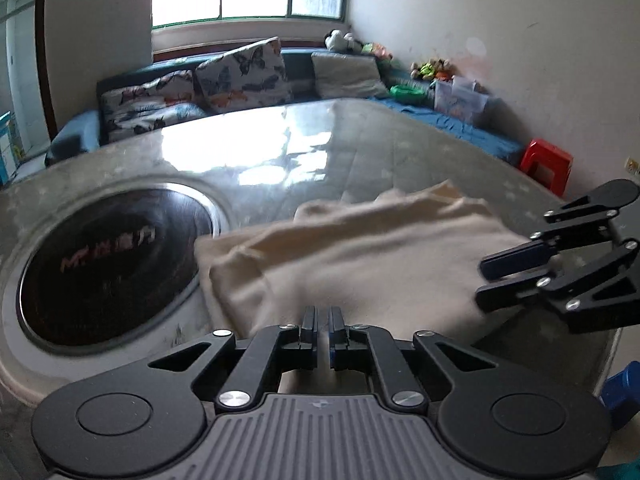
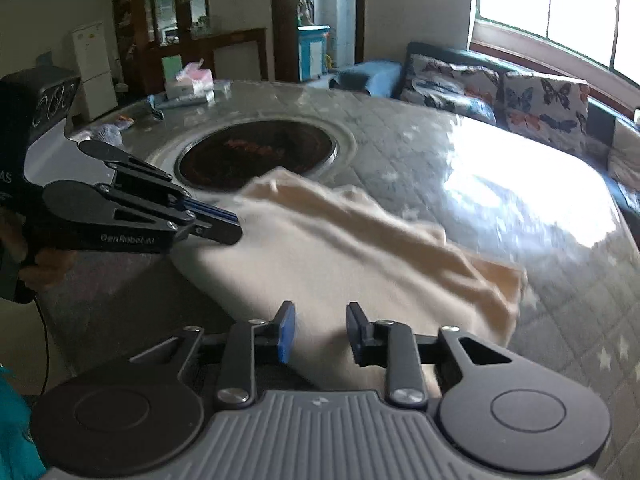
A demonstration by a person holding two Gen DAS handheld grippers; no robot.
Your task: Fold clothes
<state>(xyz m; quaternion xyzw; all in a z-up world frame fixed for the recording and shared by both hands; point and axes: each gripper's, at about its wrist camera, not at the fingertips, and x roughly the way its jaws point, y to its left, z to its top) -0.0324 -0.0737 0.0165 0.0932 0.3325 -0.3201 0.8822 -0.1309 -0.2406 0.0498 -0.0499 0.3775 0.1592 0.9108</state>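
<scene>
A cream garment (image 1: 352, 256) lies folded on the glass-topped table, also in the right wrist view (image 2: 344, 248). My left gripper (image 1: 323, 320) hovers at the garment's near edge, its jaws nearly together with a thin gap and no cloth seen between them. It appears from the side in the right wrist view (image 2: 228, 224), at the garment's left corner. My right gripper (image 2: 320, 332) is open above the garment's near edge, empty. In the left wrist view it (image 1: 486, 280) sits at the garment's right edge, jaws apart.
A round black hotplate (image 1: 116, 264) is set into the table (image 1: 280, 152) left of the garment. Tissue boxes and small items (image 2: 192, 84) lie at the table's far side. A sofa with butterfly cushions (image 1: 240, 72) and a red stool (image 1: 546, 164) stand beyond.
</scene>
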